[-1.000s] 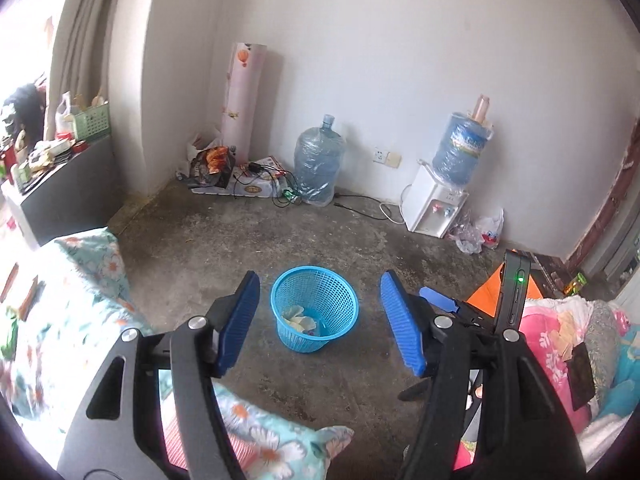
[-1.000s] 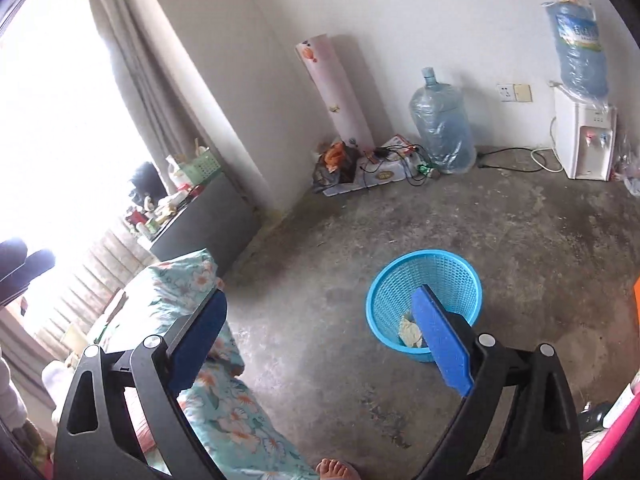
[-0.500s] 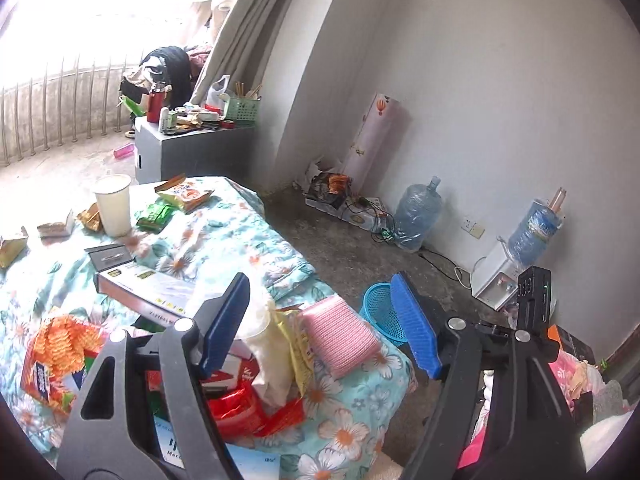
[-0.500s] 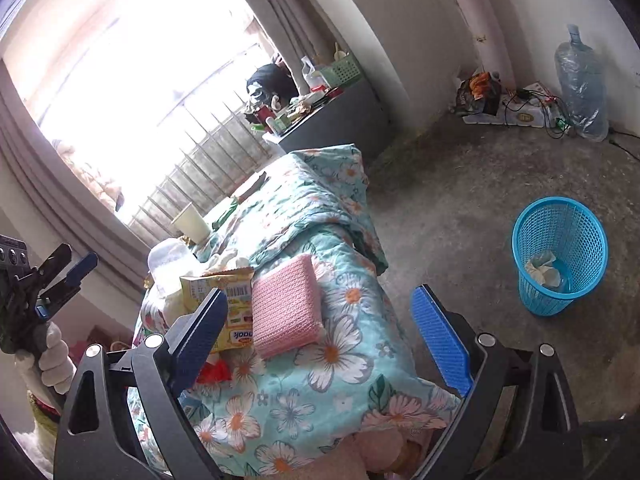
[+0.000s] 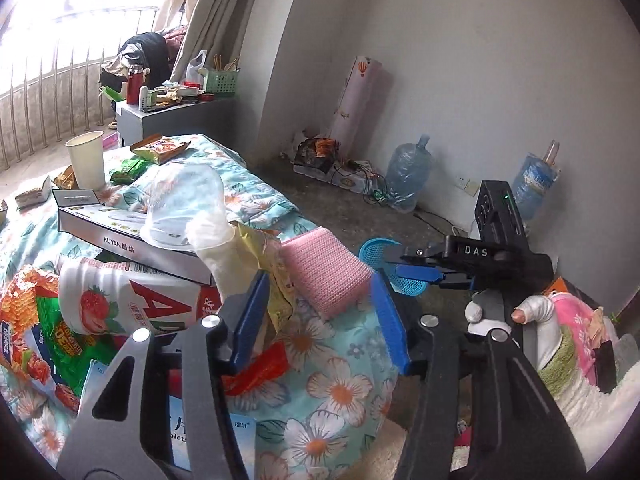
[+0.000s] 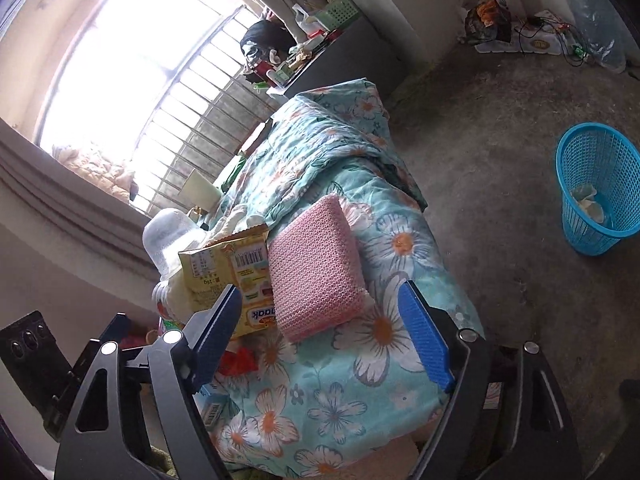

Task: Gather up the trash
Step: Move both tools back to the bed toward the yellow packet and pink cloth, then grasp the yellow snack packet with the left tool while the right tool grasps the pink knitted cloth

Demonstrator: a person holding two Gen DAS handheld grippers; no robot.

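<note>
With both tongs spread wide and empty, the pink sponge point(image 6: 316, 268) is seen on the bed point(image 6: 384, 364) just ahead between the right tongs point(image 6: 320, 332), its long axis pointing away, basket point(image 6: 596, 188) far right.

the basket point(image 5: 376, 249) is mostly hidden behind the pink sponge point(image 5: 324, 272) and the right gripper point(image 5: 416, 266). the blue box point(image 5: 212, 432) at the bed's near edge is half covered by the left gripper point(image 5: 320, 320).

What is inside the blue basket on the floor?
The blue basket holds a few pale crumpled scraps at the bottom. Its own wall hides the near part of the bottom, so more could be there.
</note>
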